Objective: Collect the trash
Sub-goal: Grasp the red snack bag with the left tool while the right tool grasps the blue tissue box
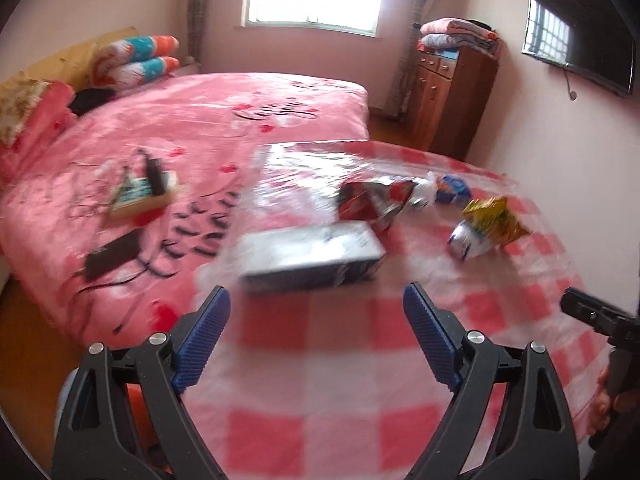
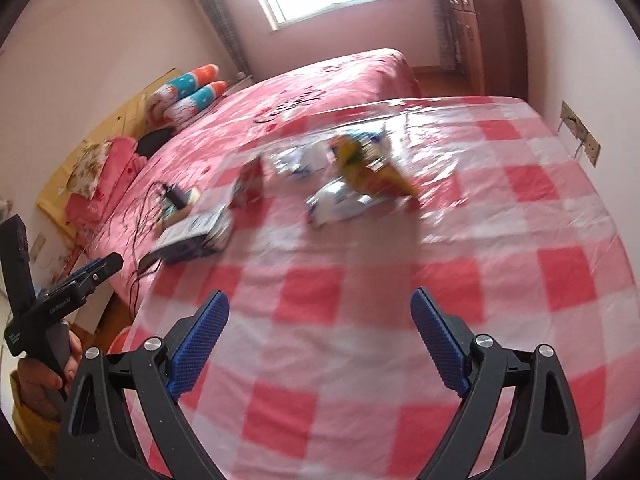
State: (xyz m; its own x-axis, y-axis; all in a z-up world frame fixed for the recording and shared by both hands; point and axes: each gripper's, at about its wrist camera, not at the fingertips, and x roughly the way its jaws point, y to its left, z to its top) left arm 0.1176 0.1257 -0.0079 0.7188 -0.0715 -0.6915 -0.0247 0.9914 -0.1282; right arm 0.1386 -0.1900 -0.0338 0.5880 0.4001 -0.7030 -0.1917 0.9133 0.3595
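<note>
A: How do the claws stand?

B: The left gripper (image 1: 316, 304) is wide open and holds nothing; the right gripper (image 2: 320, 308) is the same. Both hang over the checkered table (image 2: 400, 340).

A: And the trash?

B: The blue-white box (image 1: 310, 258), red packet (image 1: 370, 200) and yellow wrapper (image 2: 372, 168) lie ahead on the table, beside the pink bed (image 1: 180, 120).

A desk (image 1: 340, 360) in a red-checked plastic cloth carries a flat box (image 1: 310, 258) at 12 o'clock, with a red packet (image 1: 372, 200), a yellow wrapper (image 1: 494, 218) and white-blue wrappers (image 1: 466, 242) toward 1 o'clock.
</note>
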